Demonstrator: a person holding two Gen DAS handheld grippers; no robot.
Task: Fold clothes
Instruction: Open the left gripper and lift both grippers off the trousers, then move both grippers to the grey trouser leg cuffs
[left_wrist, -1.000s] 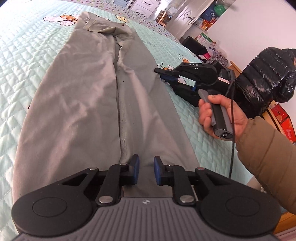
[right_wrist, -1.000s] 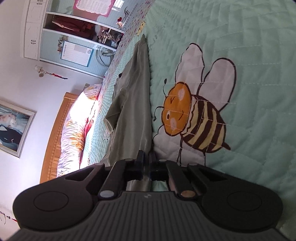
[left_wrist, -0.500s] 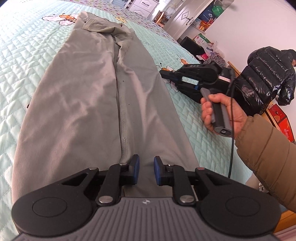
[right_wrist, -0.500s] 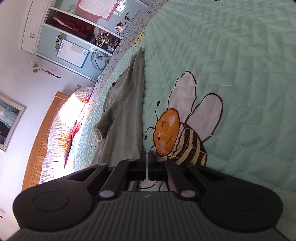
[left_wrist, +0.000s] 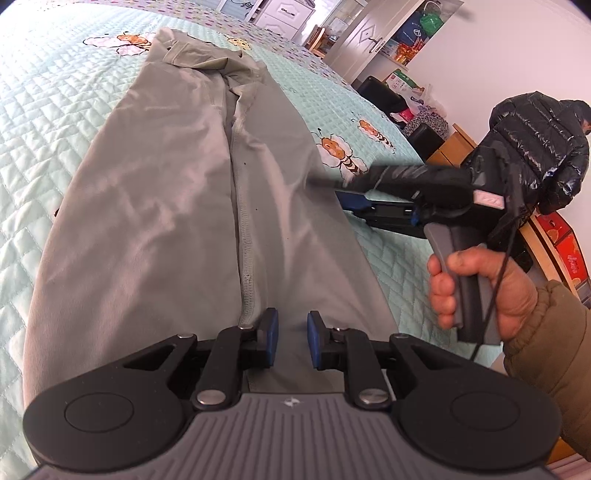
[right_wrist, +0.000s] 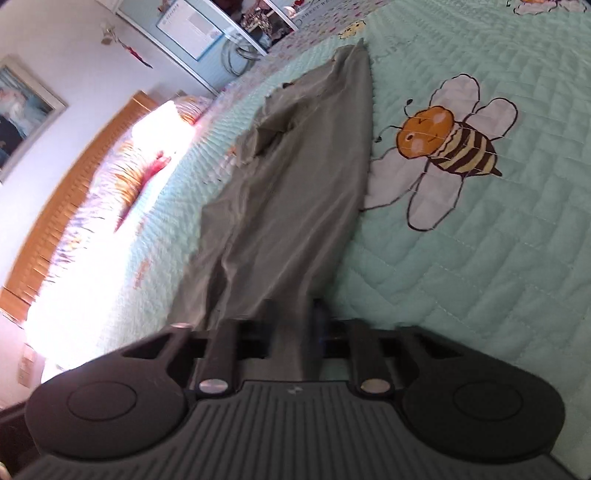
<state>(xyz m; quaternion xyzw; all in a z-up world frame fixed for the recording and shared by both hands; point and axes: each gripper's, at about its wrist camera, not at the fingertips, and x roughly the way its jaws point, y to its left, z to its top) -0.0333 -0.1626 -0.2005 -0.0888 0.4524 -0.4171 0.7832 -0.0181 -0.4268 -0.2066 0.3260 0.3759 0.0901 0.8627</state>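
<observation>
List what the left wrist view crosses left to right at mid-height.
Quilted bedspread → grey trousers → right gripper → holding hand → olive sleeve.

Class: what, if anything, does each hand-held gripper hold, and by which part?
The right hand-held gripper, jaws just closed, pinches the grey trousers by their side edge, about mid-length. The left hand-held gripper holds nothing; it is open over the leg end.

White walls (right_wrist: 74, 66), wooden headboard (right_wrist: 70, 192), white cabinets (left_wrist: 284, 13), framed picture (right_wrist: 22, 107)

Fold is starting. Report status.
Left tool open over trousers, near end. Right tool just closed on trousers' side edge. Nothing blocking.
</observation>
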